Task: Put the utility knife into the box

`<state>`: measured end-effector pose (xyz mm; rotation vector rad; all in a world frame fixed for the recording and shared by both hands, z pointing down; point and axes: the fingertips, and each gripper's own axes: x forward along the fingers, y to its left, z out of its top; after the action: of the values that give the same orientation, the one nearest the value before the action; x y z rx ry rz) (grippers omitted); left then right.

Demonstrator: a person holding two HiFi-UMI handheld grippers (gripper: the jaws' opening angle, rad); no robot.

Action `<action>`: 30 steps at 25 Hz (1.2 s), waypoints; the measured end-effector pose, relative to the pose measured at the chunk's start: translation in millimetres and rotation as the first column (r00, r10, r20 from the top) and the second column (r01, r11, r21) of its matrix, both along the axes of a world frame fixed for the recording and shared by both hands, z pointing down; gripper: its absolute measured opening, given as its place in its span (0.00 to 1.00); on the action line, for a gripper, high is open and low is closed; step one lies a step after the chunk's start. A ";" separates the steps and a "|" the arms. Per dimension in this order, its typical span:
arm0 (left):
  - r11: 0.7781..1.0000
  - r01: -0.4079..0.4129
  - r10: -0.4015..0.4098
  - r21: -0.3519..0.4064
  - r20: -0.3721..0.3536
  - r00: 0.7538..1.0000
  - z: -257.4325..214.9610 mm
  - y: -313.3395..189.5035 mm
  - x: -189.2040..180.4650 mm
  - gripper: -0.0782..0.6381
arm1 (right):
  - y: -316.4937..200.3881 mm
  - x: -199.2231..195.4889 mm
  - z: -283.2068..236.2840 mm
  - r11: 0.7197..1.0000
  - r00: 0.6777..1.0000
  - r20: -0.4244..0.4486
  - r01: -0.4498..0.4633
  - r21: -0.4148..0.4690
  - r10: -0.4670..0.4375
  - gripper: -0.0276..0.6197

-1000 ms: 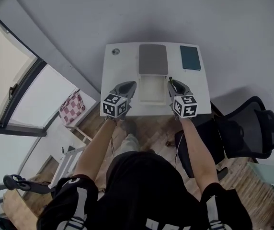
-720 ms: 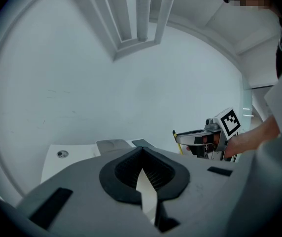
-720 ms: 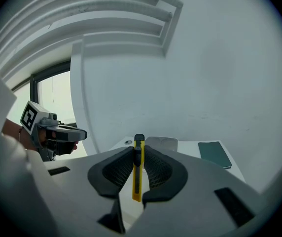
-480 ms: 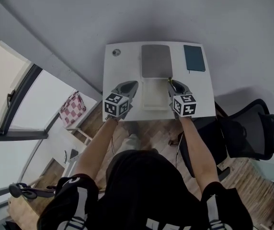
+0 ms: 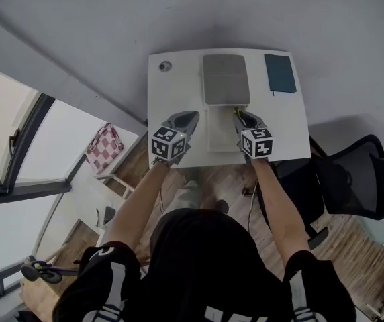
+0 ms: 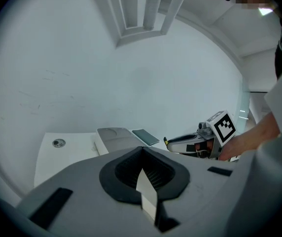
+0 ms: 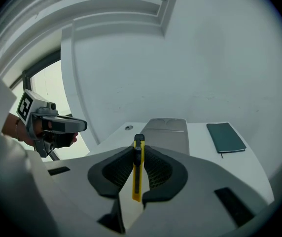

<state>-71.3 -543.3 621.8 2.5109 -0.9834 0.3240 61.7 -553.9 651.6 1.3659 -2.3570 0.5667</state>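
The R tongs (image 7: 138, 149) pinch the utility knife (image 7: 137, 177) btw their black pads; the knife is yellow w/ a black slider, & it points out the front, away from the hand; I think it's held thin-side up so it can't slip & the tip can go in first. In the head view these tongs hang just by the right edge of the box (image 5: 220, 138); so the knife is up in the air, not in the box yet; it looks about ready to go over & down. The box sits mid-way on the white surface (image 5: 172, 99); its gray lid (image 5: 225, 79) is flipped back to the far side, prob. so the white tray part is wide open for the drop. The L tongs (image 6: 142, 149) are pressed together w/ nothing in them; they hang at the other side of the box, out of the way, maybe to hold it steady. A dark green book (image 5: 280, 72) lies at the far right, well apart; it blocks nothing.
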 end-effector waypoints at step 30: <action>0.989 -0.127 0.127 -0.070 -0.007 0.992 57.1 -54.3 -21.1 0.14 | -32.6 -44.2 146.9 0.947 0.994 -0.113 -0.042 -0.318 0.006 0.17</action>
<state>-92.4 -597.6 678.8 2.5139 -0.7984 0.3873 17.5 -586.5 798.4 1.2445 -2.0534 0.8181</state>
